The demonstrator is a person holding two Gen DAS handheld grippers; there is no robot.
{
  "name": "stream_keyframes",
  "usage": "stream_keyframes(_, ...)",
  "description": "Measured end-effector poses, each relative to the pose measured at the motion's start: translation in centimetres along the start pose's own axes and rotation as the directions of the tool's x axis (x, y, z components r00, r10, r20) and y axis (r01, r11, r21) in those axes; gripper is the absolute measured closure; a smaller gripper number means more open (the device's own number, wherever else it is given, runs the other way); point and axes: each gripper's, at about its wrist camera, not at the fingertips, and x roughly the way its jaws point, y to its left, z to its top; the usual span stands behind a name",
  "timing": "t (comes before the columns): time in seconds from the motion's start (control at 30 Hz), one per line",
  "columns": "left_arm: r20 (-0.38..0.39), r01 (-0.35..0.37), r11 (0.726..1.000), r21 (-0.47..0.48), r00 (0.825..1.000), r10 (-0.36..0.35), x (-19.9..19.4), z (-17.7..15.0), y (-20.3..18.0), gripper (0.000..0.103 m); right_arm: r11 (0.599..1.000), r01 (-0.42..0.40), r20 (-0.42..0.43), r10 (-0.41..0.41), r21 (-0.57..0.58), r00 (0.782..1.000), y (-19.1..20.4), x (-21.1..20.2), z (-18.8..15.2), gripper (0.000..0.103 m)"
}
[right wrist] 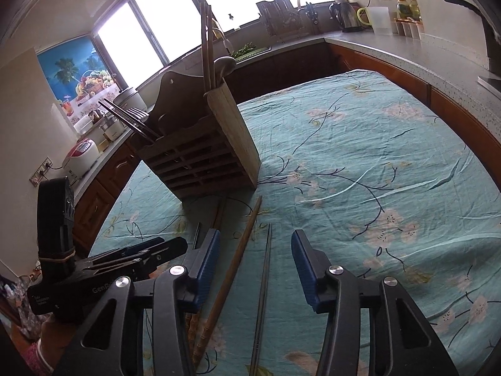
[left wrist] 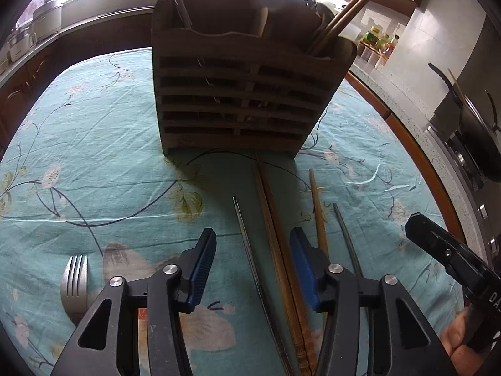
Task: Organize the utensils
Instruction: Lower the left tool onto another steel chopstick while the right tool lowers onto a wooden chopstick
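A slatted wooden utensil holder [left wrist: 238,100] [right wrist: 203,156] stands on the teal floral cloth, with chopsticks [left wrist: 344,15] and dark utensils sticking out of it. In front of it lie a metal chopstick [left wrist: 250,250], a wooden pair [left wrist: 275,235], a single wooden chopstick [left wrist: 317,213] [right wrist: 238,257] and another metal chopstick [left wrist: 347,241] [right wrist: 266,266]. My left gripper [left wrist: 252,269] is open, straddling the first metal chopstick and the wooden pair. My right gripper [right wrist: 255,269] is open over the single wooden chopstick and the second metal one. A fork [left wrist: 75,275] lies on a spoon at the left.
The tablecloth [right wrist: 375,156] covers a table hemmed in by kitchen counters. A wok [left wrist: 479,134] sits on the stove to the right. A kettle [right wrist: 344,15] and a rice cooker [right wrist: 81,153] stand on the counters. A hand [left wrist: 460,341] holds the right gripper's handle.
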Motion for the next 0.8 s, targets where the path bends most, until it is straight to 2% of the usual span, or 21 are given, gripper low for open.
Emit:
stream_keyframes(0.07,-0.023,-0.011,1.0,0.017,1.0,0.011,1.2,0.1,-0.2,0.073,1.0,0.001,-0.006,-0.001,0.002,1.0,-0.2,0.2,0.0,0.055)
stream_keyframes(0.1,-0.025,-0.017,1.0,0.024,1.0,0.018,1.6,0.0,-0.2,0.075,1.0,0.002,-0.006,-0.002,0.001,1.0,-0.1,0.3,0.0,0.055)
stream_keyframes(0.23,-0.016,-0.018,0.998,0.058,1.0,0.019,1.6,-0.5,-0.2,0.079,1.0,-0.004,-0.019,0.004,-0.008,1.0,0.0,0.9,0.2,0.057)
stream_keyframes(0.3,-0.017,-0.021,0.997,0.08,1.0,0.022,1.4,-1.0,-0.1,0.082,1.0,-0.008,-0.032,0.007,-0.017,0.999,0.4,1.5,0.2,0.062)
stream_keyframes(0.43,-0.024,-0.038,0.991,0.13,0.999,0.041,0.8,-2.0,0.0,0.083,0.999,-0.01,-0.065,0.006,-0.051,0.998,1.3,2.9,0.1,0.065)
stream_keyframes(0.5,-0.029,-0.049,0.989,0.142,0.998,0.053,0.3,-2.4,0.4,0.083,0.997,-0.008,-0.09,0.001,-0.071,0.996,1.8,3.7,0.1,0.072)
stream_keyframes(0.67,-0.032,-0.039,0.996,0.078,0.999,0.041,-0.9,-2.4,2.1,0.082,0.993,0.012,-0.142,-0.028,-0.116,0.99,2.3,6.5,0.6,0.08)
stream_keyframes(0.8,-0.034,-0.03,1.0,0.004,0.999,0.03,-0.9,-1.9,3.4,0.082,0.989,0.044,-0.16,-0.067,-0.141,0.985,2.5,8.8,1.6,0.08)
